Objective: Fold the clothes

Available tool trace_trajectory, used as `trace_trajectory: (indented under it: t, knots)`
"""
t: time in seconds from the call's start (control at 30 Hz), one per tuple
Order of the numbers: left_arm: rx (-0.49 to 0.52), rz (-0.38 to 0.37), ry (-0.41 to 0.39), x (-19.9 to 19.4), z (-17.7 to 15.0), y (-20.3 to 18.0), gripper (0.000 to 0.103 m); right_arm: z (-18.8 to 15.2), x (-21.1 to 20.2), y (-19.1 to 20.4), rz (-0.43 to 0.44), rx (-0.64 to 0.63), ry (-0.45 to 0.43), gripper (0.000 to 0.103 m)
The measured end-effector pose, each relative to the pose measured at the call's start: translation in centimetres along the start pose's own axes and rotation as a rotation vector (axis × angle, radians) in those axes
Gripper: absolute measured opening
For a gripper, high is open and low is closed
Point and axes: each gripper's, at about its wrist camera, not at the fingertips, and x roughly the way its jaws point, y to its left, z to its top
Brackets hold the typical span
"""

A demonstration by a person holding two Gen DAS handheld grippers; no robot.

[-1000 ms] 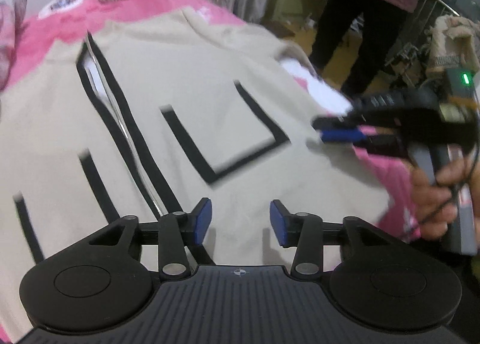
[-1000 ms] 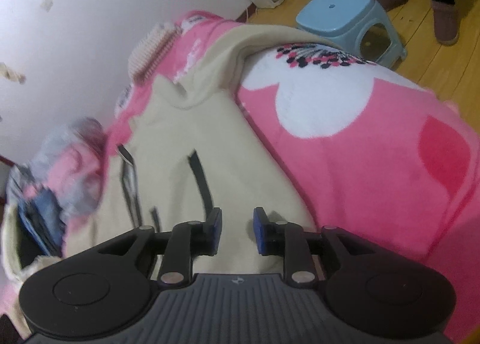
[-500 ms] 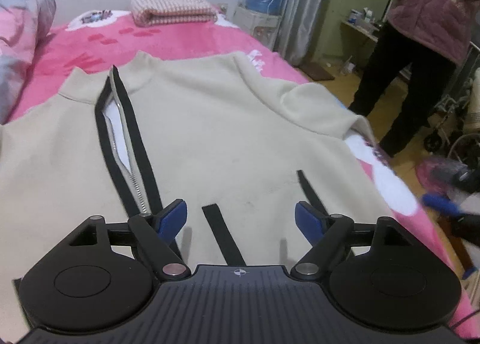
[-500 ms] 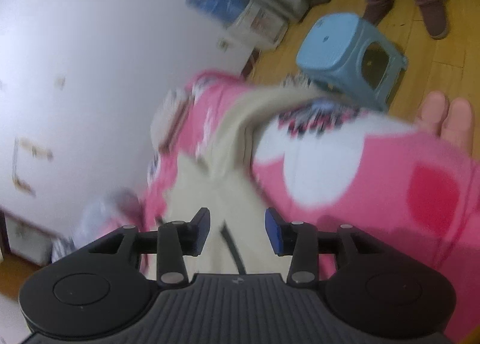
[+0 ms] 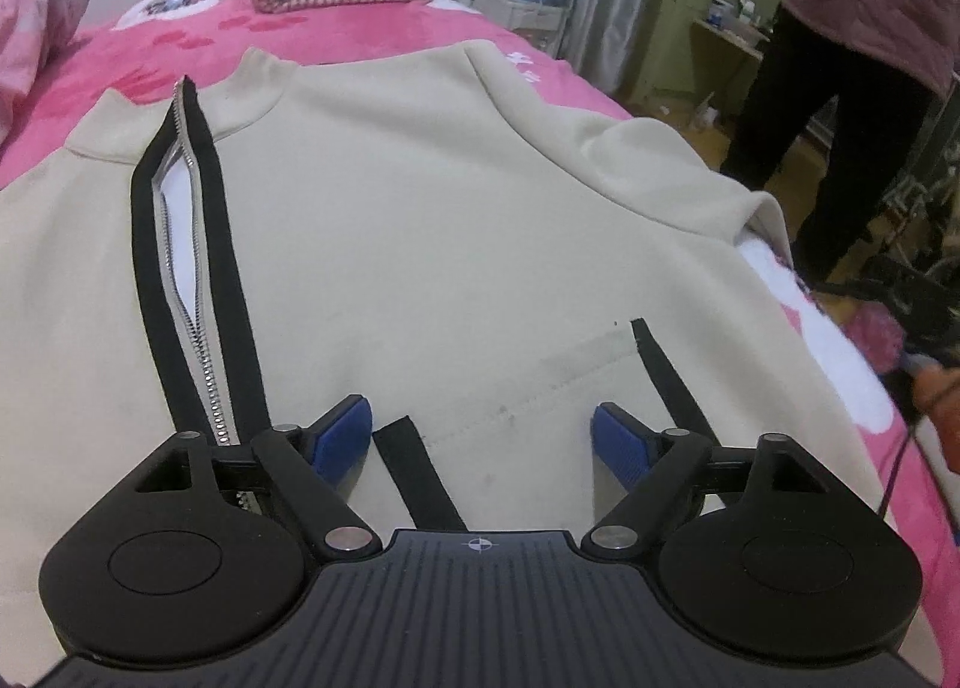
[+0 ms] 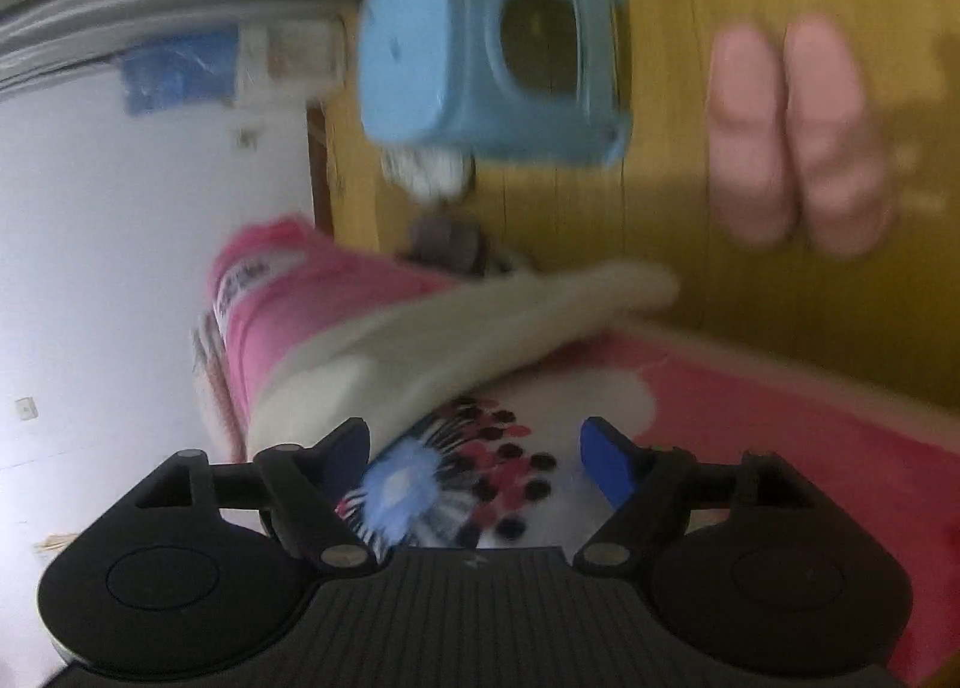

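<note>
Beneath the left hand-held gripper, jaws opening and empty: cream jacket spread flat for folding; right hand-held gripper opening, empty.

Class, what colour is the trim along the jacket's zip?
Black trim, clearest in the left wrist view.

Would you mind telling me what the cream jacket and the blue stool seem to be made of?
The cream jacket looks like thick, matte fleece-type knit: soft rounded folds, with a metal-looking zipper. The blue stool looks like moulded plastic: smooth, one colour, rounded cut-out; blur leaves its finish uncertain.
</note>
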Motion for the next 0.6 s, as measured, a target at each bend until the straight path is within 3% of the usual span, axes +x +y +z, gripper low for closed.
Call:
trace_trajectory:
  t: [0.07,0.17,0.27,0.3,0.37,0.5,0.6]
  knots:
    - [0.014,0.009,-0.001,-0.1,-0.1,-0.3,0.084,0.8,2.2,-0.2,-0.005,0.025,0.043,0.08]
    - [0.018,0.013,-0.001,0.0,-0.1,-0.3,0.084,1.3,4.7,-0.4,0.076,0.083,0.062,0.078]
    - [0.01,0.012,-0.001,0.1,-0.1,-0.2,0.084,1.2,5.5,0.2,0.109,0.071,0.005,0.049]
    - [0.011,0.014,-0.001,0.1,-0.1,-0.2,0.084,1.1,5.3,0.5,0.109,0.059,-0.023,0.03]
    - [0.015,0.02,0.0,0.3,-0.1,-0.3,0.084,1.1,4.6,1.1,0.104,0.039,-0.085,0.012]
    - [0.005,0.025,-0.001,0.3,-0.1,-0.3,0.084,0.5,1.8,3.1,0.161,-0.042,-0.243,0.005]
    - [-0.02,0.011,0.0,0.2,0.0,0.1,0.084,-0.8,-0.8,6.2,0.277,-0.153,-0.302,0.005]
